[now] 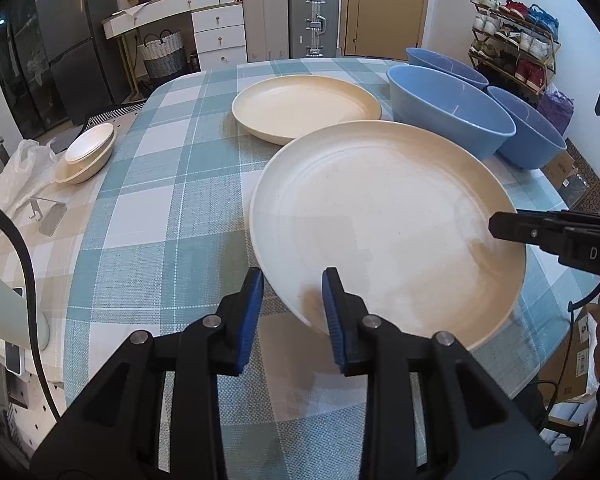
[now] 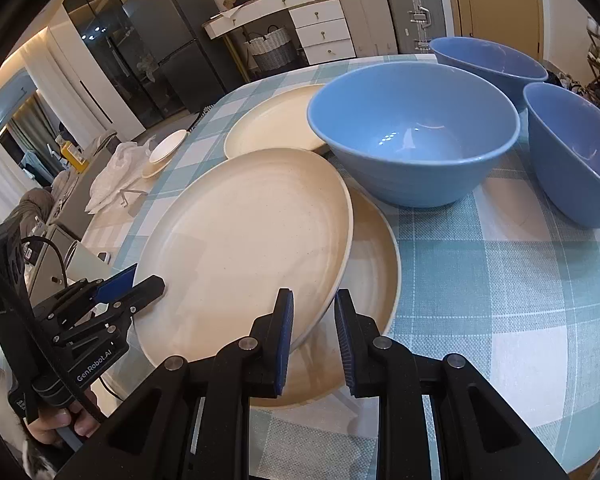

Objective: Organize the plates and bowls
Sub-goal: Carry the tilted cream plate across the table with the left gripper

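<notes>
A large cream plate (image 1: pixel 380 220) (image 2: pixel 240 248) hangs tilted over the table, held from two sides. My left gripper (image 1: pixel 292 284) (image 2: pixel 140 280) is shut on its near-left rim. My right gripper (image 2: pixel 312 300) (image 1: pixel 496 226) is shut on the opposite rim. Right under it a second cream plate (image 2: pixel 372 272) lies on the checked tablecloth (image 1: pixel 160 200); the left wrist view hides it. A third cream plate (image 1: pixel 304 108) (image 2: pixel 272 124) lies farther back. Three blue bowls (image 1: pixel 448 108) (image 2: pixel 412 132) stand upright to the right of the plates.
A stack of small cream dishes (image 1: pixel 88 152) and a white plastic bag (image 1: pixel 20 172) sit on a lower surface left of the table. The two other bowls (image 2: pixel 488 60) (image 2: pixel 572 152) crowd the table's right edge. Open cloth (image 2: pixel 500 280) lies at the near right.
</notes>
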`<state>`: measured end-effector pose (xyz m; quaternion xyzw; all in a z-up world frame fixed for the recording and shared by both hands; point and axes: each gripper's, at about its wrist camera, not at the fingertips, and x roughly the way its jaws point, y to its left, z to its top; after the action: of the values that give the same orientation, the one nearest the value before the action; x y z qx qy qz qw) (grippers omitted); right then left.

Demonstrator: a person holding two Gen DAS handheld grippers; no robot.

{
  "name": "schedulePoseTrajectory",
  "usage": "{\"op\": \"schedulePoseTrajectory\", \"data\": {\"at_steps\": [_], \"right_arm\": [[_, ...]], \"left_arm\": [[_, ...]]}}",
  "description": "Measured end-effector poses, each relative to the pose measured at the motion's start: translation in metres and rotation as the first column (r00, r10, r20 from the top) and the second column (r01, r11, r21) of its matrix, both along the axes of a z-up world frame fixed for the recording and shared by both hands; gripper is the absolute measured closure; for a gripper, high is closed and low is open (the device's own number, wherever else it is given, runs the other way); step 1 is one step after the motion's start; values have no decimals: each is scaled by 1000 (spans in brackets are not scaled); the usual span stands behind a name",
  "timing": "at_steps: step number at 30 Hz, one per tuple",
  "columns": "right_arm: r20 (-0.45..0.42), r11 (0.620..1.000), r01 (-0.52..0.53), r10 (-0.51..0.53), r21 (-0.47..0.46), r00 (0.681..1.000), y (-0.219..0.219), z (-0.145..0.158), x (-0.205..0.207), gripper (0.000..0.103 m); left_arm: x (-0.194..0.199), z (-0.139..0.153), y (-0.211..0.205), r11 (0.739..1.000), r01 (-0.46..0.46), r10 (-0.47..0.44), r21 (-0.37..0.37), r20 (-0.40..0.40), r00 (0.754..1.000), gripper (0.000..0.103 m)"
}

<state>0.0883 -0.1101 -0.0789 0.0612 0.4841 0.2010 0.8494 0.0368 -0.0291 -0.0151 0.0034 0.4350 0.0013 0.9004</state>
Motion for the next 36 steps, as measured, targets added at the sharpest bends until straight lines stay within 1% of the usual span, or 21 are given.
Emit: {"op": "schedulePoseTrajectory", "data": {"at_steps": [2,14,25,32,36], "right_arm": [[-1,1000,6,-6,-2,1000,-2,-2,-1,80],[8,999,31,-31,-38,999,-11,-8,-4,80],[28,994,43,-40,-102,999,-11,-15,-6,79],[54,987,47,-39,-155,998,-3,-16,-9,79],[51,981,47,-38,-187,998,0,-20,-9,79]], "left_arm": [[0,-2,-4,1000,6,-6,13,-1,1000,77],[0,-11,-20,998,38,-37,40,-13,999,76],[1,-19,-29,996,63,-61,61,-32,998,75],[1,-21,-31,995,73,-71,66,-44,997,74],[0,-22,-32,994,80,-77,75,-44,996,74]]}}
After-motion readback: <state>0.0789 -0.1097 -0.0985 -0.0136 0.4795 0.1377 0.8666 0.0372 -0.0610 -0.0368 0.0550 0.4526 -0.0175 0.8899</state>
